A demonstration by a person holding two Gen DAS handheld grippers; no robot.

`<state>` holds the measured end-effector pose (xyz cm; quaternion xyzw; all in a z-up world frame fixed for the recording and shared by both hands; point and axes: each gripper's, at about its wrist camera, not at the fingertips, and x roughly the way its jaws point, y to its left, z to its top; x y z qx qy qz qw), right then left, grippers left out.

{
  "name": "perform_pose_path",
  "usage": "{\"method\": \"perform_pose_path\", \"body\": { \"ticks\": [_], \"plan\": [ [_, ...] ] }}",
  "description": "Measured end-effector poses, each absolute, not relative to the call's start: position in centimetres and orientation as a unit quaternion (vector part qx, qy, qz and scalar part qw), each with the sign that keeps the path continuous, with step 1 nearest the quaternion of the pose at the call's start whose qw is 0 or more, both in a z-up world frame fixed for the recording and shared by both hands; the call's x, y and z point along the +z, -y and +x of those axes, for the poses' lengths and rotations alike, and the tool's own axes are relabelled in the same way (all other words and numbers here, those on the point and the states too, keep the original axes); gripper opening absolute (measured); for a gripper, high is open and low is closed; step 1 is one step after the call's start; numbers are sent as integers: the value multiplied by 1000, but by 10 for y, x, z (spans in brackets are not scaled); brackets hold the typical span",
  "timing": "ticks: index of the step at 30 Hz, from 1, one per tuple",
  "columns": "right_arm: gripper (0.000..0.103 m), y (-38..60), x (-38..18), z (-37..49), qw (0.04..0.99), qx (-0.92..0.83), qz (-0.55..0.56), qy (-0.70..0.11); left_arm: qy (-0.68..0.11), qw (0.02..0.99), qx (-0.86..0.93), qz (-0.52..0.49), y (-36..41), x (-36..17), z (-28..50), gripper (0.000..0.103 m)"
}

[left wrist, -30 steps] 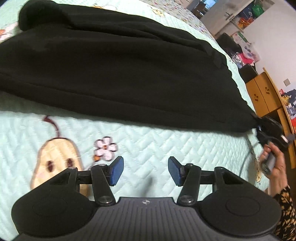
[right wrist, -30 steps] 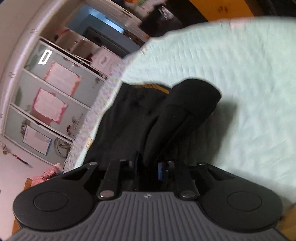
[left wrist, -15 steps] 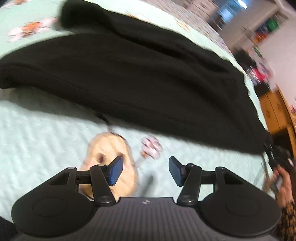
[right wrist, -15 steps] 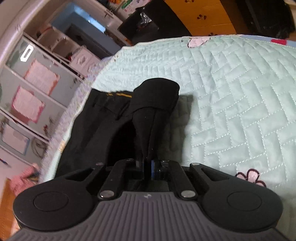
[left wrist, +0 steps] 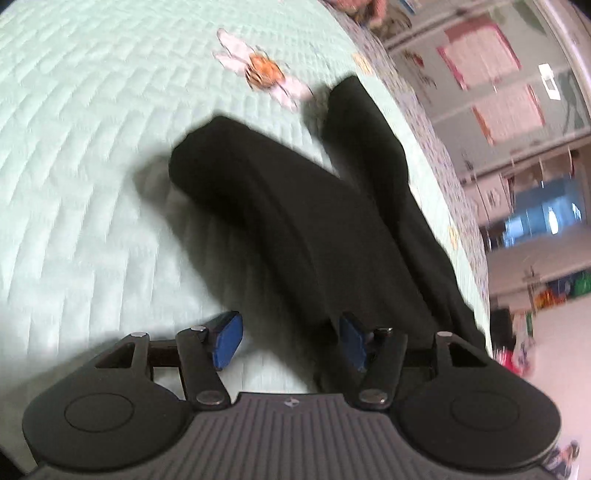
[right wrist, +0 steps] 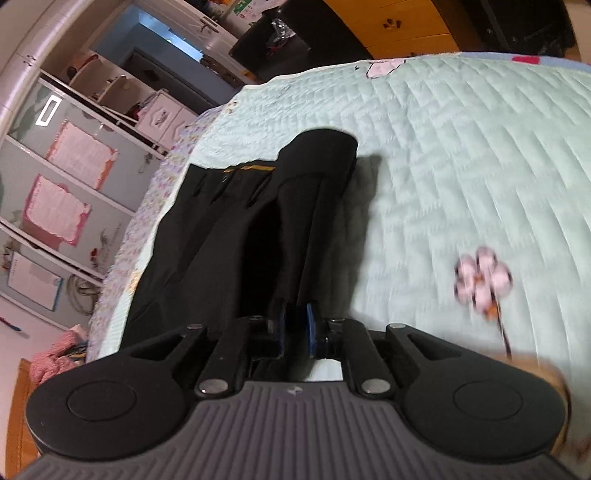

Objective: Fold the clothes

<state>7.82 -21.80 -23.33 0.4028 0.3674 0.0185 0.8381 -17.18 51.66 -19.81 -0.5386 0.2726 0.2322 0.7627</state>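
Observation:
A black garment (left wrist: pixel 295 221), folded lengthwise, lies on a mint-green quilted bed (left wrist: pixel 74 147). My left gripper (left wrist: pixel 290 341) is open low over the quilt. The garment's near edge reaches in between its blue pads (left wrist: pixel 227 339), against the right one. In the right wrist view the same black garment (right wrist: pixel 229 236) shows a yellow-trimmed waistband at the far end, with one folded layer raised. My right gripper (right wrist: pixel 295 325) is shut on that raised fold, its pads pinching the fabric.
A pink embroidered flower (left wrist: pixel 264 74) lies beyond the garment, and another flower (right wrist: pixel 484 280) sits to the right of my right gripper. The bed edge runs along grey wardrobe doors (right wrist: pixel 66 177). A wooden cabinet (right wrist: pixel 399 26) stands past the bed.
My left gripper has swung from facing the garment's long side to its end, so fabric now lies between the open fingers. My right gripper stays shut on the fold, which has shifted slightly.

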Motion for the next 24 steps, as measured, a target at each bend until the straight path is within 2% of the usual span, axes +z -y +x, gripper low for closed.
{"method": "perform_pose_path", "body": {
  "ticks": [6, 7, 8, 9, 12, 15, 19, 22, 24],
  "plan": [
    [18, 196, -231, 32, 822, 43, 415, -387, -239, 745, 249, -570, -544, -201, -156, 62],
    [18, 192, -233, 26, 819, 44, 413, -396, -235, 744, 252, -573, -548, -201, -153, 57],
    [18, 187, -236, 20, 816, 44, 411, -404, -233, 744, 254, -573, -553, -201, -148, 46],
    [18, 182, -237, 15, 814, 47, 408, -412, -241, 750, 253, -562, -557, -196, -141, 20],
    [18, 166, -234, 9, 817, 53, 386, -424, -236, 803, 236, -494, -558, -155, -127, 8],
    [18, 154, -225, 5, 829, 59, 360, -425, -182, 896, 167, -368, -521, -76, -137, 6],
    [18, 145, -222, 4, 836, 64, 337, -427, -185, 933, 175, -255, -493, -63, -169, 8],
    [18, 140, -228, 1, 832, 67, 339, -434, -303, 865, 198, -346, -528, -134, -182, 12],
    [18, 135, -229, -2, 831, 69, 334, -440, -323, 837, 218, -385, -537, -162, -199, 16]
  ]
}}
